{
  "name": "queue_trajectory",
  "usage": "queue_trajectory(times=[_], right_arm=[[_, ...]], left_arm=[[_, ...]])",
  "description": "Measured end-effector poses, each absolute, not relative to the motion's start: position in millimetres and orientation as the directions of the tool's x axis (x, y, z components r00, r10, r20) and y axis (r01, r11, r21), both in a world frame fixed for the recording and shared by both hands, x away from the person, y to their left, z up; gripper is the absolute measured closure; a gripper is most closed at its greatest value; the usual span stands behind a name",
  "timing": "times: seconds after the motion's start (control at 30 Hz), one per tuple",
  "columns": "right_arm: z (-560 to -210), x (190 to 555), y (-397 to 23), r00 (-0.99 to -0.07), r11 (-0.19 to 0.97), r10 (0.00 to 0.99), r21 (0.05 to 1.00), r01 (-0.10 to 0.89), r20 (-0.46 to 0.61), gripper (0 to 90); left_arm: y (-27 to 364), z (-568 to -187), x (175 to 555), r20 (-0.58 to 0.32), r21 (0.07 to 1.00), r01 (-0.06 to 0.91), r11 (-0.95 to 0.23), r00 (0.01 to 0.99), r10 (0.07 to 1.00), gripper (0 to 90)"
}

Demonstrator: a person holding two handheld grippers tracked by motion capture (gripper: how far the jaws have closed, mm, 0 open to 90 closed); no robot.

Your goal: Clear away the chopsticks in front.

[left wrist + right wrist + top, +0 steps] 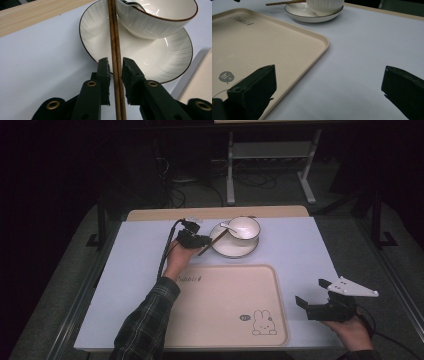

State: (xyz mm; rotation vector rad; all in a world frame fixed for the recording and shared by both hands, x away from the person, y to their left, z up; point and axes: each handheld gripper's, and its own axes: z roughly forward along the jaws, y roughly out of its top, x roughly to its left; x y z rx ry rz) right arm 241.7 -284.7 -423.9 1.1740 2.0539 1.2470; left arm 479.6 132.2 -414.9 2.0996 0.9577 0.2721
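**Left gripper on the chopsticks, right one parked**

High view: the left gripper (194, 239) sits at the far side of the table (300, 250), right at the near end of the brown chopsticks (213, 242) that lean on the white plate (234, 249). A bowl (244, 227) with a spoon (228, 226) stands on that plate. The beige tray (225, 305) with a bunny print lies nearer the person, and the right gripper (312, 295) hovers just off its right edge.

Left gripper view: the jaws are narrow, one on each side of the chopsticks (115, 50); can't tell if they're actually pinching yet. Plate (155, 60) and bowl (160, 17) sit just behind.

Right gripper view: jaws wide apart with nothing between them, over bare table (362, 50) beside the tray (262, 45). Plate (298, 11) and chopsticks (284, 3) are way off at the top.
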Motion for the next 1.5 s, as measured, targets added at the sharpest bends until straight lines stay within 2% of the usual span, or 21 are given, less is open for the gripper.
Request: queue_trajectory(times=[0.17,0.9,1.5], right_arm=[[-424,241,-285,-0.529,0.224,0.848,0.876,0.428,0.042,0.0],[-423,241,-285,-0.527,0.223,0.849,0.877,0.426,0.04,0.0],[-423,240,-285,-0.525,0.223,0.85,0.876,0.427,0.04,0.0]], left_arm=[[136,-420,480,-0.143,0.737,0.558,-0.382,0.68,0.719,80.3],[132,-429,478,-0.156,0.715,0.574,-0.4,0.688,0.709,81.5],[140,-431,476,-0.187,0.71,0.605,-0.36,0.655,0.732,85.5]])
